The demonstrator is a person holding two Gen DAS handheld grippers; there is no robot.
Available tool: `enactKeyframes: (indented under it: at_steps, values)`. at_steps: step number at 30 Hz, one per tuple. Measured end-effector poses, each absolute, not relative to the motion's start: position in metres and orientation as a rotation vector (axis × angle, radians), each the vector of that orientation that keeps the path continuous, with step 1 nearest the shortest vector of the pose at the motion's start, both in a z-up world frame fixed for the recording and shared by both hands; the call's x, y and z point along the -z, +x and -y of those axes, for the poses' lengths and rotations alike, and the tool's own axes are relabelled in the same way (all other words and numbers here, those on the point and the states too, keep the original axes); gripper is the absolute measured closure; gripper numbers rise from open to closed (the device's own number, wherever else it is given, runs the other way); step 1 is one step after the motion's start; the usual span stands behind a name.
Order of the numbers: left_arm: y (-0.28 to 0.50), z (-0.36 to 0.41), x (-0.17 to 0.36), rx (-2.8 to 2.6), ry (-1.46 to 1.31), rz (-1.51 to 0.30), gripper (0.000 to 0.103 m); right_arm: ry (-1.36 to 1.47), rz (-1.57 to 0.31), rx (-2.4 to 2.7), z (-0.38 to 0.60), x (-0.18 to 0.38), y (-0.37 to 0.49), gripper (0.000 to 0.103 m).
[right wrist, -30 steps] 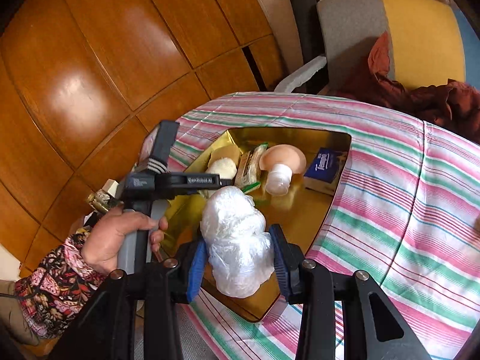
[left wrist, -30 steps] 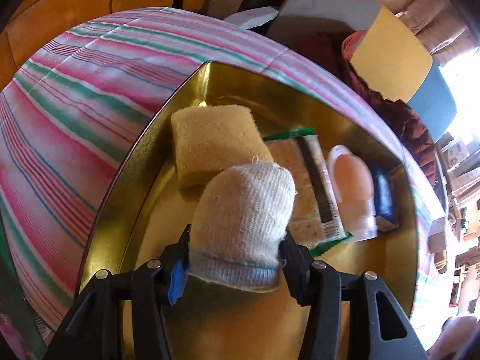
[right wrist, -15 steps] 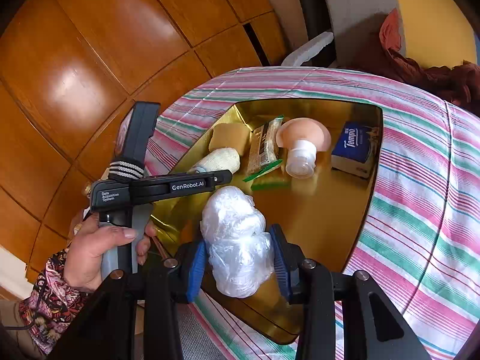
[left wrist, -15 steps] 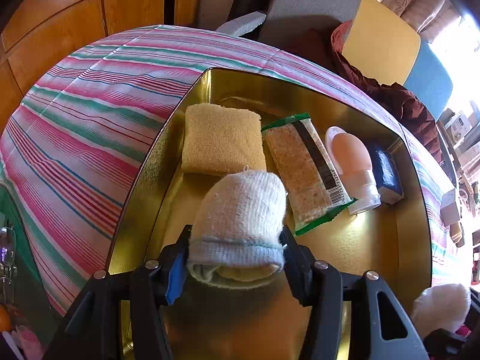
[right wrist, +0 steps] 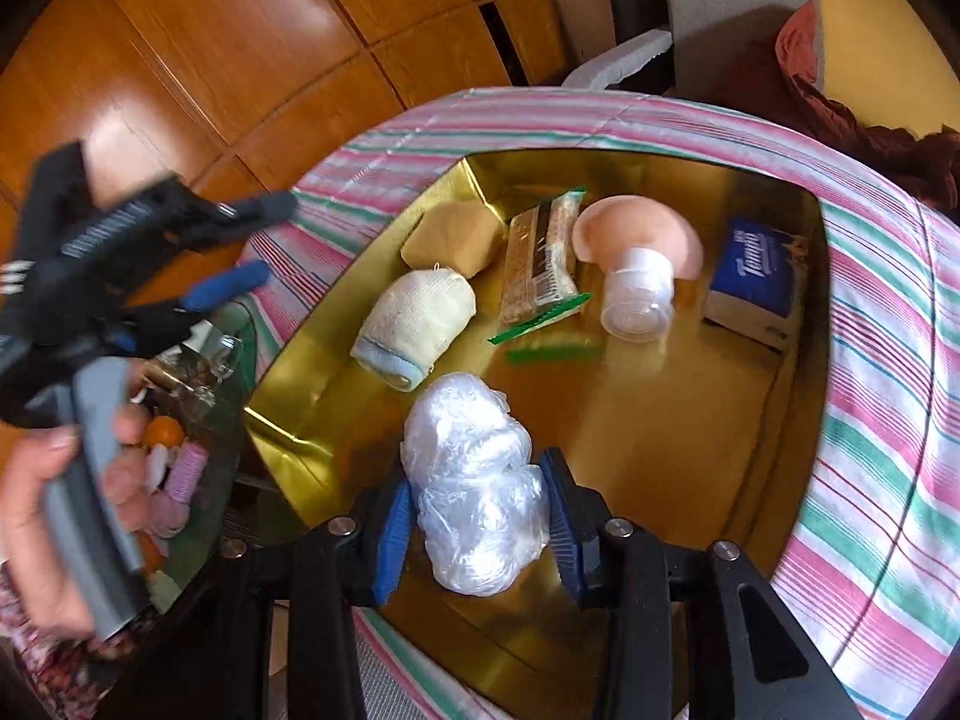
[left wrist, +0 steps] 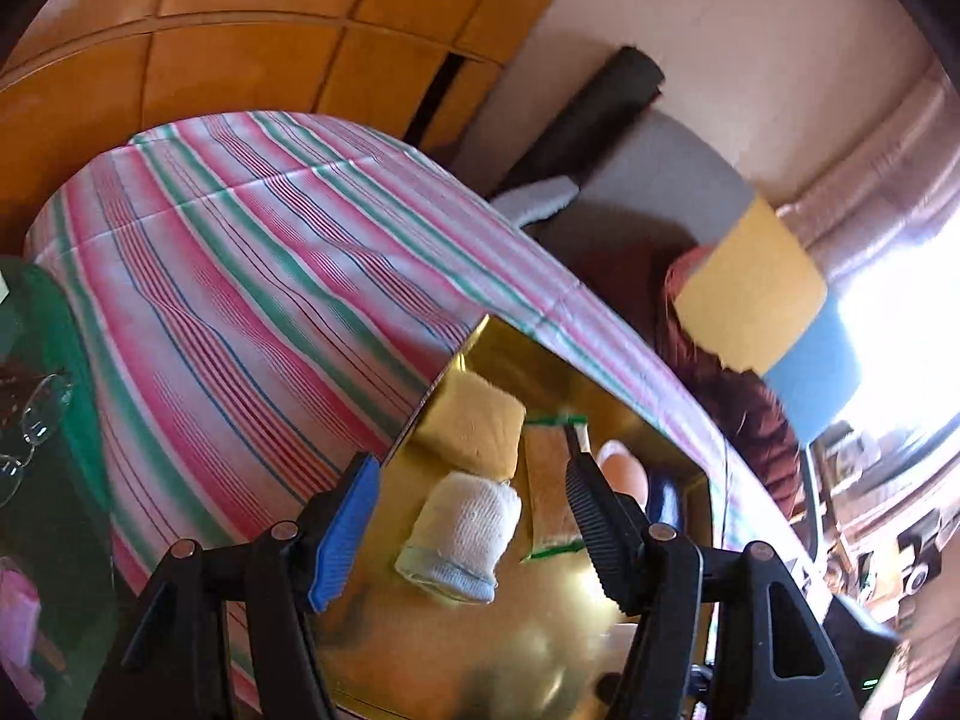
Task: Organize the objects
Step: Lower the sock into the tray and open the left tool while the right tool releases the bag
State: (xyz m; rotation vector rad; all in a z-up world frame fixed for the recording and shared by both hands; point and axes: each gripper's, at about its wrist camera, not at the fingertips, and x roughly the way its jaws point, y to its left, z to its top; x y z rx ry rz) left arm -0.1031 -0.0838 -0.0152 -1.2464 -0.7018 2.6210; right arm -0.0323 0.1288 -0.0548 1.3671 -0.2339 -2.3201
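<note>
Jaws of the left gripper point(left wrist: 474, 531) are spreading wide with nothing pressed between them; the rolled sock point(left wrist: 459, 531) shows in the gap but lies free on the floor of the gold tray point(left wrist: 600, 648), touching neither pad. On the right gripper point(right wrist: 480, 525) the jaws are clamped on a crumpled clear plastic bag point(right wrist: 474, 480), held over the tray's 6 o'clock side. In the right wrist view the sock point(right wrist: 414, 321) lies at about 10 o'clock in the tray, just beside the yellow sponge point(right wrist: 453, 237) at 11; the snack packet point(right wrist: 543, 258), pink-capped bottle point(right wrist: 636, 264) and tissue pack point(right wrist: 756, 276) run on toward 2 o'clock. The tray sits on the striped desk point(right wrist: 888, 396).
</note>
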Motion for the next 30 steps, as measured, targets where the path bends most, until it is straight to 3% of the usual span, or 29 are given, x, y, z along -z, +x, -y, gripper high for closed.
enactKeyframes:
  at_steps: [15,20,22,30]
  values:
    - [-0.091,0.095,0.008,-2.606,-1.244,0.739,0.038,1.427,0.184,2.357,-0.095,0.067,-0.073,0.06]
    - [-0.09,0.094,0.008,-2.605,-1.248,0.737,0.038,1.438,0.237,2.371,-0.102,0.069,-0.076,0.05]
    - [-0.089,0.093,0.008,-2.606,-1.245,0.737,0.038,1.439,0.24,2.393,-0.106,0.068,-0.074,0.04]
    - [-0.087,0.082,0.012,-2.6,-1.26,0.693,0.038,1.405,0.216,2.414,-0.112,0.061,-0.063,0.039]
